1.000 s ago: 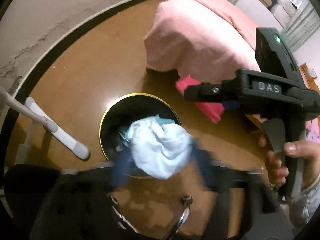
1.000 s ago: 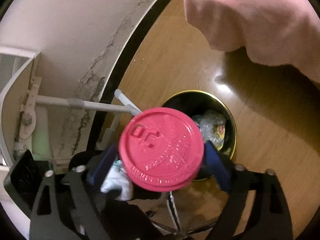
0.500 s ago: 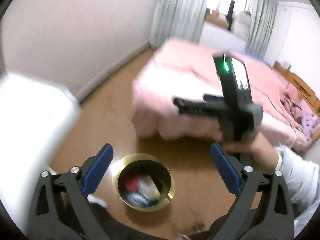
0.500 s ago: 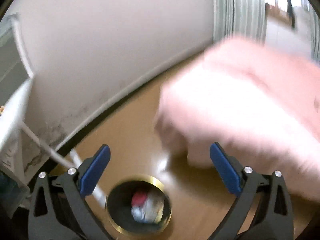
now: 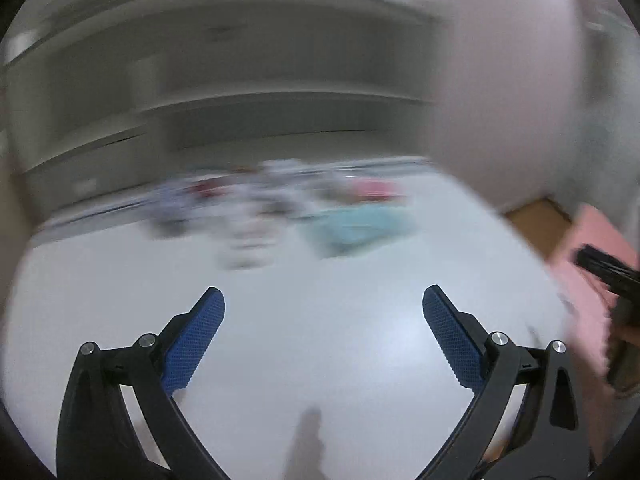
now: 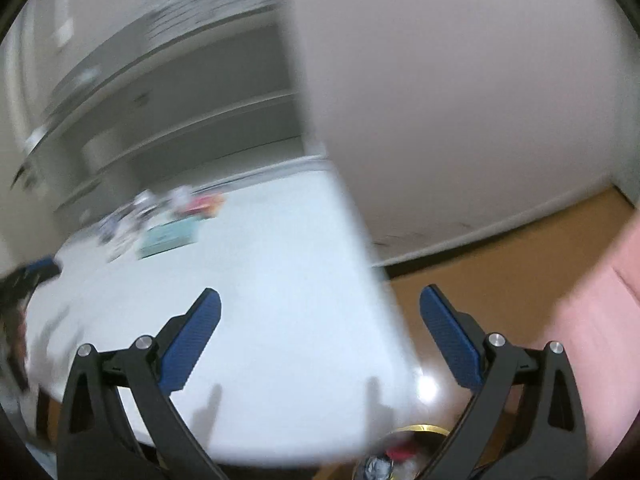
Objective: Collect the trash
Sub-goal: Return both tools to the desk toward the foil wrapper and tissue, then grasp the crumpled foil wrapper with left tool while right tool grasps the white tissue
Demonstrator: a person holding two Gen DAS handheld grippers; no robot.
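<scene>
Blue-padded, both the left hand-held gripper and right hand-held gripper are held released and empty above the white bench, where blurred litter risks being misgrasped.

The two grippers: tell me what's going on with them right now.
A person holds both. The left gripper and the right gripper are open and empty, over a white table. The pictures are blurred; a heap of small items, one teal, lies at the table's far side, too smeared to name. The gold-rimmed bin with trash in it sits on the floor under the table's corner.
</scene>
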